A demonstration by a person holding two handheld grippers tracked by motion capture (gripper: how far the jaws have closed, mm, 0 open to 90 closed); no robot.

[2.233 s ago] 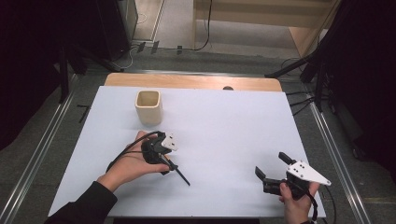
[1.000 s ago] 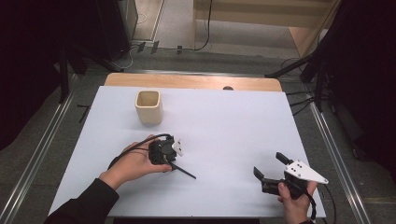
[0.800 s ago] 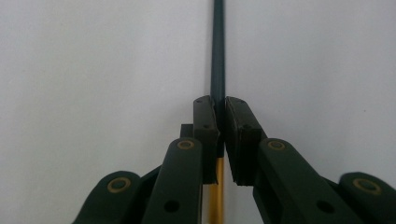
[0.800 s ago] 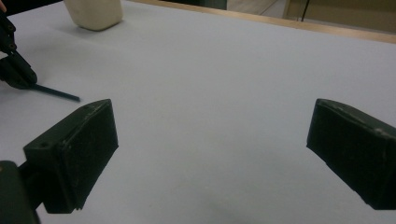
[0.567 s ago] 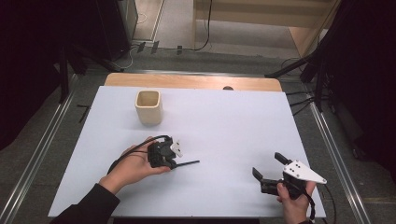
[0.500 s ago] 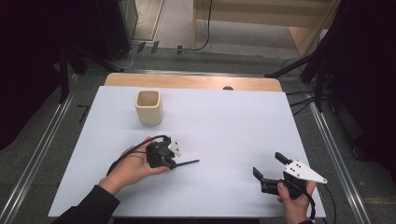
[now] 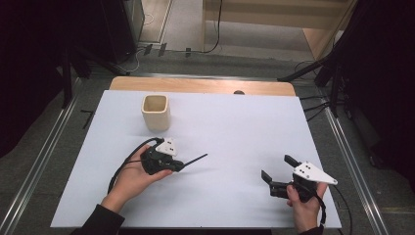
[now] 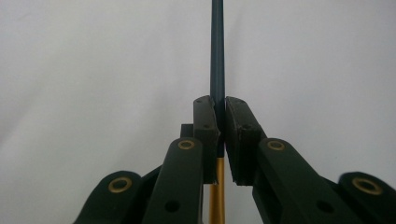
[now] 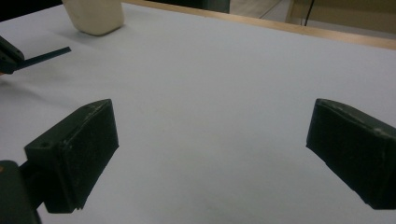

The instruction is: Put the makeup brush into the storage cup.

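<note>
My left gripper (image 7: 178, 165) is shut on a thin dark stick (image 7: 195, 159), which juts out to the right just above the white table sheet (image 7: 235, 127). In the left gripper view the two pads (image 8: 205, 119) pinch the stick (image 8: 217, 46); its lower end is yellow and its dark shaft runs straight ahead. A cream square cup (image 7: 156, 111) stands upright behind the left hand. My right gripper (image 7: 276, 167) rests at the front right, jaws wide apart and empty, as the right gripper view (image 9: 210, 116) confirms. That view also catches the cup (image 9: 93, 16) and the stick's tip (image 9: 46, 55).
The sheet covers a table with a wooden back edge (image 7: 200, 85). Metal rails (image 7: 44, 156) run along the floor on both sides. Black cables trail from both grippers. Open sheet lies between the two hands and behind the right one.
The stick pointed down-right on the sheet; now it points right and slightly away, swung round in the left gripper. The left hand shifted a little. The right gripper kept still.
</note>
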